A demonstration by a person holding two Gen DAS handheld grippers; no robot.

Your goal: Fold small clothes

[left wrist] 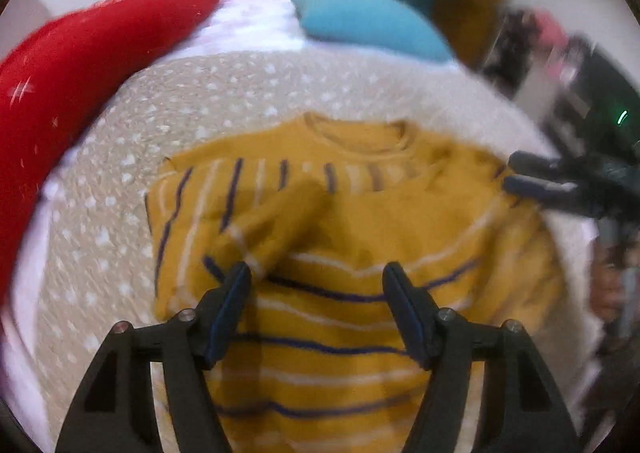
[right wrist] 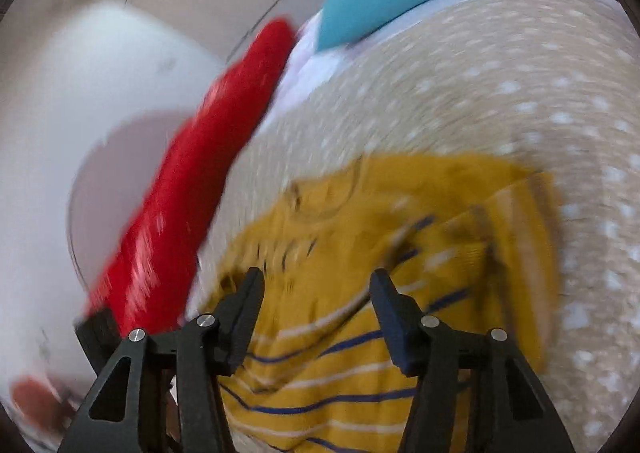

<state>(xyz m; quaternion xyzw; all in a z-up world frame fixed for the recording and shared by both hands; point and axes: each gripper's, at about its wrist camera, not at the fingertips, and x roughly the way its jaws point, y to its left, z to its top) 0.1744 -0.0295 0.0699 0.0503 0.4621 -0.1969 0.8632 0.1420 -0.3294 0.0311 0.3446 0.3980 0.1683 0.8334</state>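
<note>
Mustard striped sweater (left wrist: 360, 237) fills the lower centre, collar toward frame top; the left gripper (left wrist: 316, 285) hovers nearest, the right gripper (right wrist: 316, 289) beside, both gaping, empty.

The sweater (left wrist: 360, 221) under me is a soft, matt knit, mustard cloth with ribbed collar and thin woven stripes, and it lies on a beige spotted blanket (left wrist: 248, 93) that looks nubbly and rough. My left gripper (left wrist: 316, 273) and my right gripper (right wrist: 316, 277) are matt black plastic with small shiny metal pins at the joints. The red cushion (left wrist: 80, 65) looks plush with a faint sheen, the teal cushion (left wrist: 368, 21) smooth and dull.
</note>
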